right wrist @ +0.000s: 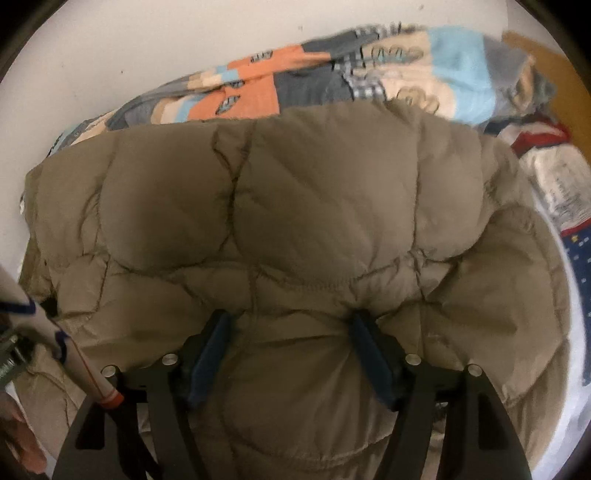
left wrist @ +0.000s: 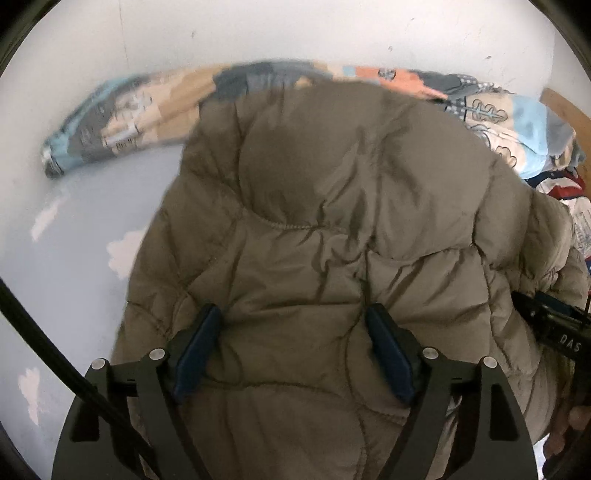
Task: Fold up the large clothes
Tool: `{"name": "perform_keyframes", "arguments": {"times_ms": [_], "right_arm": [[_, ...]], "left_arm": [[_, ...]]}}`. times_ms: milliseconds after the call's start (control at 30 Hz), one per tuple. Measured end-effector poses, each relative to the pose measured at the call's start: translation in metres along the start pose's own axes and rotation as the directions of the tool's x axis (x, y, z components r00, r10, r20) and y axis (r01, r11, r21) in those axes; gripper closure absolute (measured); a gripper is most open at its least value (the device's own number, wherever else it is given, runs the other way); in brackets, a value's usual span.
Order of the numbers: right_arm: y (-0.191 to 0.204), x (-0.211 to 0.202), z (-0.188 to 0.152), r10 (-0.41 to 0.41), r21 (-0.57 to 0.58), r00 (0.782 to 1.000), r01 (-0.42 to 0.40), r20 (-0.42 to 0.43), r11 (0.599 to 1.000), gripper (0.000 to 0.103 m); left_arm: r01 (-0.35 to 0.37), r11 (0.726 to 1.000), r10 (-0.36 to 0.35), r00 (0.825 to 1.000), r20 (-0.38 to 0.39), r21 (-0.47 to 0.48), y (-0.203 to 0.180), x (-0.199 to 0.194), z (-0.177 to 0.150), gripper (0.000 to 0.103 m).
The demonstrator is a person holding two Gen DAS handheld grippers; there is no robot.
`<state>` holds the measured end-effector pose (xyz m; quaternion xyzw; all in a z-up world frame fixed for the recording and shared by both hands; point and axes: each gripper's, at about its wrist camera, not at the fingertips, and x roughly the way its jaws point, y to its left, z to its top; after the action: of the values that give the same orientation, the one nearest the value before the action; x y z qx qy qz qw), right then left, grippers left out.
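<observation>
A large olive-brown quilted puffer jacket (left wrist: 332, 206) fills both views; it also fills the right wrist view (right wrist: 295, 221). It lies bunched on a bed. My left gripper (left wrist: 293, 317) has its two blue-padded fingers spread wide, with a thick fold of the jacket bulging between them. My right gripper (right wrist: 290, 325) stands the same way, with the fingers pressed against a padded fold between them. The right gripper's black body (left wrist: 554, 328) shows at the right edge of the left wrist view. The jacket's sleeves and front are hidden.
A patchwork blanket (left wrist: 140, 114) in blue, orange and grey lies bunched along the white wall (left wrist: 258, 33); it also shows in the right wrist view (right wrist: 295, 77). A pale blue sheet with white clouds (left wrist: 74, 240) covers the bed on the left. More printed fabric (right wrist: 561, 192) lies at the right.
</observation>
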<state>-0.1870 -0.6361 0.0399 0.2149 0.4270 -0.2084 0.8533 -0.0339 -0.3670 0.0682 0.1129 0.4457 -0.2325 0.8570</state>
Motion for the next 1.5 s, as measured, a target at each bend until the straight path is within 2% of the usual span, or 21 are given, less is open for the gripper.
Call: {"name": "perform_keyframes", "arguments": {"times_ms": [67, 133, 300, 400, 467, 533, 633, 833, 1000, 1067, 1167, 1300, 1400, 1467, 1500], "right_arm": [[-0.004, 0.004, 0.003, 0.024, 0.012, 1.000, -0.024, -0.012, 1.000, 0.030], [-0.007, 0.005, 0.001, 0.038, 0.023, 0.999, -0.038, -0.014, 0.999, 0.030], [-0.015, -0.035, 0.004, 0.108, 0.079, 0.994, -0.109, 0.021, 0.991, 0.031], [-0.021, -0.075, 0.006, 0.066, 0.089, 0.995, -0.072, 0.075, 0.993, 0.030], [-0.032, -0.099, 0.003, 0.069, 0.132, 0.993, -0.082, 0.101, 0.988, 0.030], [-0.044, -0.119, -0.010, 0.073, 0.193, 0.989, -0.096, 0.125, 0.977, 0.029], [-0.059, -0.131, -0.040, 0.026, 0.258, 0.994, -0.052, 0.105, 0.965, 0.029], [-0.071, -0.136, -0.080, 0.015, 0.325, 0.998, -0.032, 0.056, 0.945, 0.029], [-0.067, -0.127, -0.075, -0.062, 0.246, 0.996, 0.043, 0.069, 0.968, 0.030], [-0.080, -0.107, -0.073, -0.101, 0.241, 0.994, 0.089, 0.037, 0.966, 0.029], [-0.104, -0.071, -0.080, -0.017, 0.296, 0.999, 0.029, -0.041, 0.955, 0.030], [-0.119, -0.056, -0.080, 0.036, 0.356, 0.997, -0.012, -0.062, 0.935, 0.030], [-0.120, -0.058, -0.077, 0.030, 0.369, 0.996, 0.001, -0.078, 0.929, 0.030], [-0.113, -0.070, -0.072, -0.023, 0.370, 0.997, 0.048, -0.072, 0.928, 0.030], [-0.104, -0.083, -0.069, -0.054, 0.353, 0.998, 0.065, -0.039, 0.933, 0.030]], "left_arm": [[0.057, 0.996, -0.060, 0.997, -0.046, -0.064, 0.011, 0.007, 0.001, 0.022], [0.085, 0.992, -0.090, 0.994, -0.054, -0.095, 0.018, 0.004, 0.002, 0.022], [0.147, 0.979, -0.148, 0.989, -0.002, -0.142, 0.025, -0.026, 0.005, 0.022], [0.152, 0.982, -0.149, 0.988, 0.041, -0.115, 0.022, -0.049, 0.009, 0.022], [0.147, 0.986, -0.142, 0.988, 0.061, -0.078, 0.019, -0.062, 0.011, 0.022], [0.147, 0.987, -0.144, 0.988, 0.056, -0.057, 0.014, -0.069, 0.008, 0.022], [0.125, 0.992, -0.124, 0.992, 0.038, -0.022, 0.004, -0.071, -0.006, 0.022], [0.035, 0.999, -0.035, 0.999, 0.009, -0.001, -0.004, -0.065, -0.045, 0.022], [-0.018, 0.999, 0.018, 1.000, -0.003, 0.037, -0.002, -0.054, -0.052, 0.021], [-0.026, 0.999, 0.027, 0.999, -0.025, 0.044, -0.001, -0.042, -0.052, 0.017], [-0.035, 0.998, 0.038, 0.998, -0.056, 0.046, -0.003, -0.024, -0.051, 0.012], [-0.014, 1.000, 0.016, 0.996, -0.087, 0.018, 0.001, -0.012, -0.045, 0.008], [-0.026, 1.000, 0.026, 0.999, -0.048, -0.001, 0.001, -0.021, -0.044, 0.008], [-0.049, 0.999, 0.049, 0.999, -0.009, -0.008, -0.002, -0.034, -0.046, 0.008], [-0.044, 0.999, 0.044, 0.999, 0.011, -0.015, -0.003, -0.043, -0.048, 0.008]]}}
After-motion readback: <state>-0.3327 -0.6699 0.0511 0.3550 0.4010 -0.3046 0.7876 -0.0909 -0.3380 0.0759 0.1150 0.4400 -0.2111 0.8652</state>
